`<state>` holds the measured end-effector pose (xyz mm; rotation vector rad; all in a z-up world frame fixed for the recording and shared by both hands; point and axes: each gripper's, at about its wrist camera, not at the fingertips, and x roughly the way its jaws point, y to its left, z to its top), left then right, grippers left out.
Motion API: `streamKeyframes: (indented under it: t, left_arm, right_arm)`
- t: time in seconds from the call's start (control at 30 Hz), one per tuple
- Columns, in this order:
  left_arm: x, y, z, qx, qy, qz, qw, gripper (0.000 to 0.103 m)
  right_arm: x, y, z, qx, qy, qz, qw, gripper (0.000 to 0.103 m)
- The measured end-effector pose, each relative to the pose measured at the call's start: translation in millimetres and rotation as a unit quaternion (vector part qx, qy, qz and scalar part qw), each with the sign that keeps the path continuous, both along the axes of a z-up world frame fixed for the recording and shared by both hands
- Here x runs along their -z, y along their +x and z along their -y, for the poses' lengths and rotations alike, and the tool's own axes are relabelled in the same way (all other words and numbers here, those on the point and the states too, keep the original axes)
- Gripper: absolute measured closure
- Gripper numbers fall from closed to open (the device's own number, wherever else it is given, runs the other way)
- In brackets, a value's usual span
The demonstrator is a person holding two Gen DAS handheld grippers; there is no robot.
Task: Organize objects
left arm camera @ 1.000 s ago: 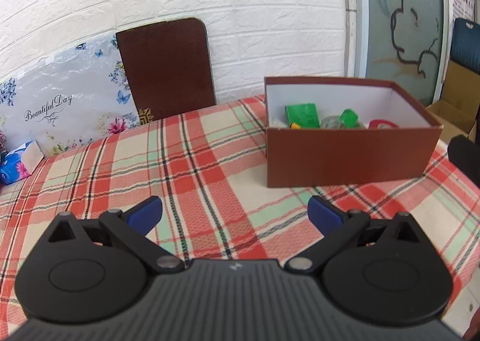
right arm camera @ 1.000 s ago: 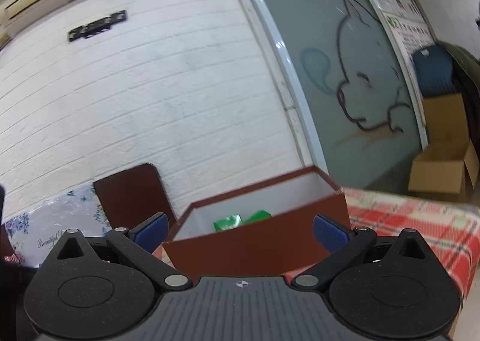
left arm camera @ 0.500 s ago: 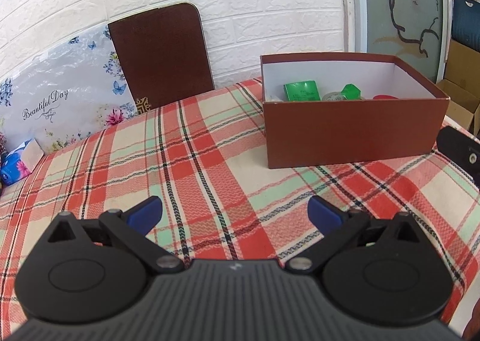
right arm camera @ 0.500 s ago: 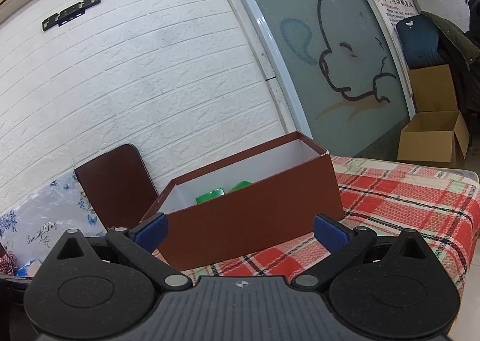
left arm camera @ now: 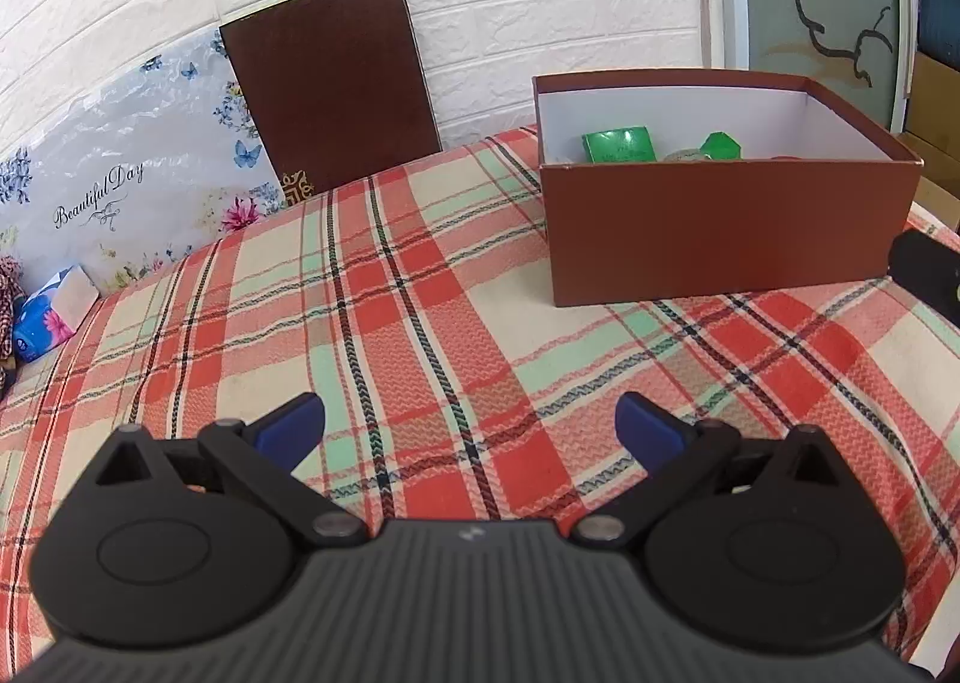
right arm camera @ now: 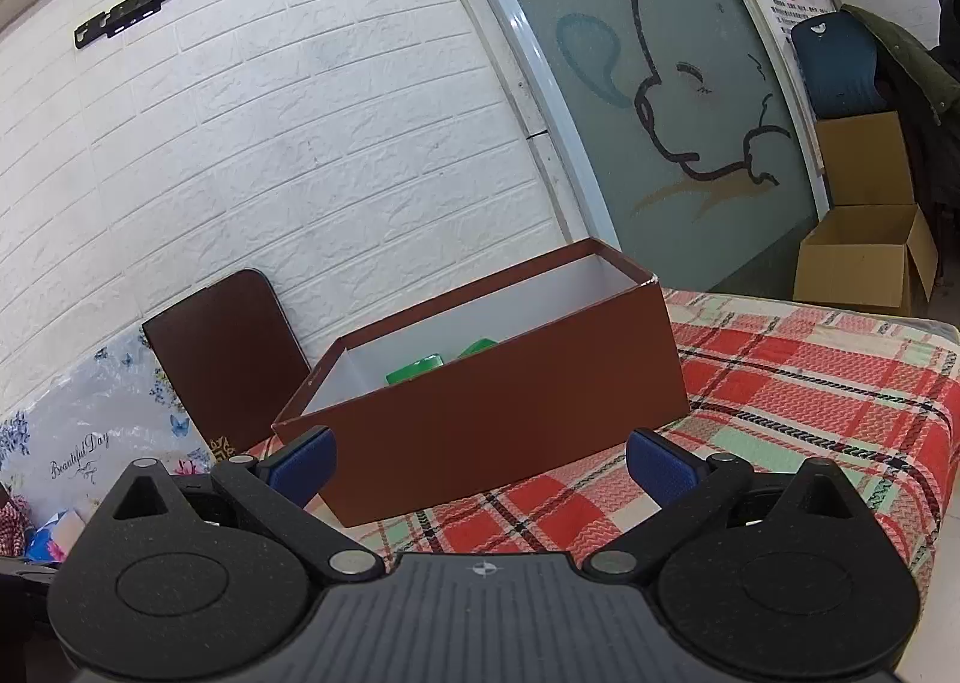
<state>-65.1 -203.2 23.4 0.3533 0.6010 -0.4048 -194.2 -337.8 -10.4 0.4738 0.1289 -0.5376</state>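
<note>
Left claw (left arm camera: 468,419) and right claw (right arm camera: 480,458) both gape wide, empty. Brown cardboard box (left arm camera: 726,233), upper right, sits on the plaid bench (left arm camera: 420,323) holding small green items (left arm camera: 618,143); it looks light and stiff, best gripped by its rim.

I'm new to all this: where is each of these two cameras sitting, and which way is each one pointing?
Left wrist view: sits on the left gripper, looking forward over the red plaid tablecloth toward the open brown cardboard box; its own open blue-tipped fingers show, plus a black part at the right edge.
Right wrist view: sits on the right gripper, low and close to the box, tilted toward the white brick wall; its open fingers show.
Shared: the box, green items inside, the tablecloth, the wall, the brown board.
</note>
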Motion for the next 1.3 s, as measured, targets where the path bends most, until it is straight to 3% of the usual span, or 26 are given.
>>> streamKeyframes:
  t: [1.3]
  left_arm:
    - [5.9,0.8,-3.1,0.006,-0.013,-0.023,0.9996,0.0]
  right_arm:
    - [4.6,5.2,2.8,-0.009,0.002,-0.008,1.0,0.001]
